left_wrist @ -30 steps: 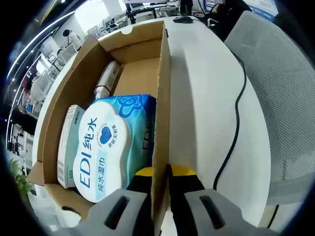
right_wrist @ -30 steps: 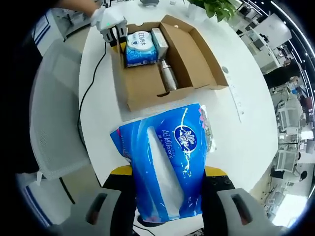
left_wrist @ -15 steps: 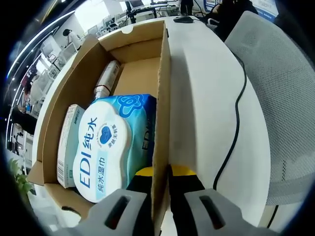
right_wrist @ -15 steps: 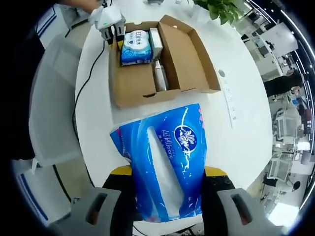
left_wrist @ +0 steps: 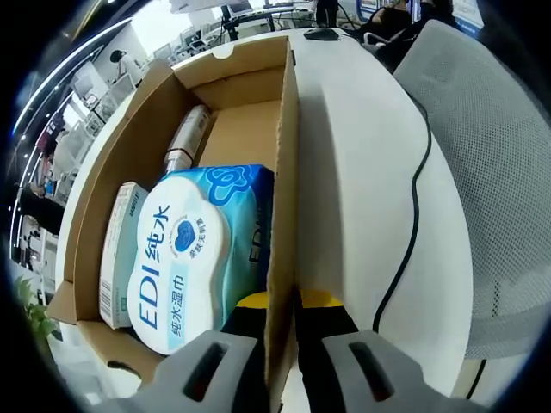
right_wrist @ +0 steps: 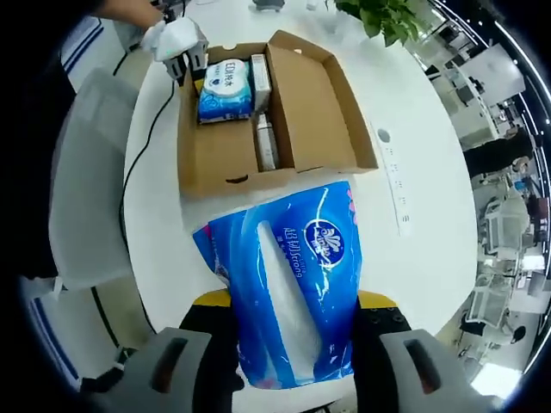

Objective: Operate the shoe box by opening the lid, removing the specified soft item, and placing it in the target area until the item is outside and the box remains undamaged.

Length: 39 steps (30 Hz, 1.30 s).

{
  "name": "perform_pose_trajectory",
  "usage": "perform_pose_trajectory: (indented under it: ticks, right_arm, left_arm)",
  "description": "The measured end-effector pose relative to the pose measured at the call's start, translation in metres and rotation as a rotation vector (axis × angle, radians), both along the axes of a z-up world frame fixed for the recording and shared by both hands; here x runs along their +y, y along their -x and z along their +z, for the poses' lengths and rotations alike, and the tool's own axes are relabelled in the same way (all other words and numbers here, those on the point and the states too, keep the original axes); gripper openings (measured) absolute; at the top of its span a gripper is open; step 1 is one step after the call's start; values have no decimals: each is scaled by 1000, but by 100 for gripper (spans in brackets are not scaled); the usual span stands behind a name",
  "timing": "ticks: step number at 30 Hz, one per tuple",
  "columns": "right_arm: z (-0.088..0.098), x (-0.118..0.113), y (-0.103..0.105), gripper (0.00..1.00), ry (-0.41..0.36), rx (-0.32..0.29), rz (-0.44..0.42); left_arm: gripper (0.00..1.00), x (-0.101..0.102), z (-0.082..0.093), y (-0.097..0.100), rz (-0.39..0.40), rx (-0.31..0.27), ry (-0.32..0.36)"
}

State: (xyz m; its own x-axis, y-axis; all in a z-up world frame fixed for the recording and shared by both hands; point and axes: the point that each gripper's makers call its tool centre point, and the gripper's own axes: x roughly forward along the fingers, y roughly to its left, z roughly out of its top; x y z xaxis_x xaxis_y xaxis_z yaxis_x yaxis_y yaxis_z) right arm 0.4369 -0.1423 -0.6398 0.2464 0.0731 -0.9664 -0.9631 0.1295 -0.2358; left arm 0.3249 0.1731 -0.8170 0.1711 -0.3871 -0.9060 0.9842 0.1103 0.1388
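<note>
**Tissue pack lifted clear, box pinned at one wall**

Your right gripper (right_wrist: 293,323) is clamped on the blue tissue pack (right_wrist: 288,284), the soft item. The pack stands up between the jaws, out of the shoe box (right_wrist: 314,112) and above the white table (right_wrist: 422,249). The box lies well ahead of this claw, lid folded open.

Your left gripper (left_wrist: 280,301) is pinching the box's side wall (left_wrist: 284,198), one jaw inside and one outside. This same claw appears at the box's far corner in the right gripper view (right_wrist: 176,43).

Just beside the inner jaw sits a wet-wipes pack (left_wrist: 185,258) marked EDI. Beyond it, further from the jaw, a slim carton (left_wrist: 116,254) stands against the opposite wall. A metal bottle (left_wrist: 185,138) lies further ahead in the box.

Risks, as I judge them: twisting or pulling your left claw could crease or tear the thin cardboard wall. The slippery wrapper could slide from your right jaws if you swing quickly. Lowering the pack too near the table edge might let it tip off.
</note>
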Motion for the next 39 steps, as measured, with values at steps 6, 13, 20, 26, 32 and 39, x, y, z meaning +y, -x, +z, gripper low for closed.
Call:
perform_pose_trajectory:
  ticks: [6,13,20,26,32,39]
  right_arm:
    - [-12,-6,-11,48,14,13,-11]
    - [-25,-11,-25,48,-14,29,-48]
    - [-37,-12,-36,48,5,26,-47]
    - [-44,-10,-38,49,-12,38,-56]
    - [-56,-16,-42,49,-2,39,-66]
    - [-63,-20,-41,49,-21,52,-107]
  left_arm:
    - [3,0,0,-1,-1,0,0]
    - [3,-1,0,0,5,5,-1]
    - [3,-1,0,0,3,6,1]
    - [3,-1,0,0,4,5,0]
    - [3,-2,-1,-1,3,6,0]
    - [3,-2,0,-1,0,7,1]
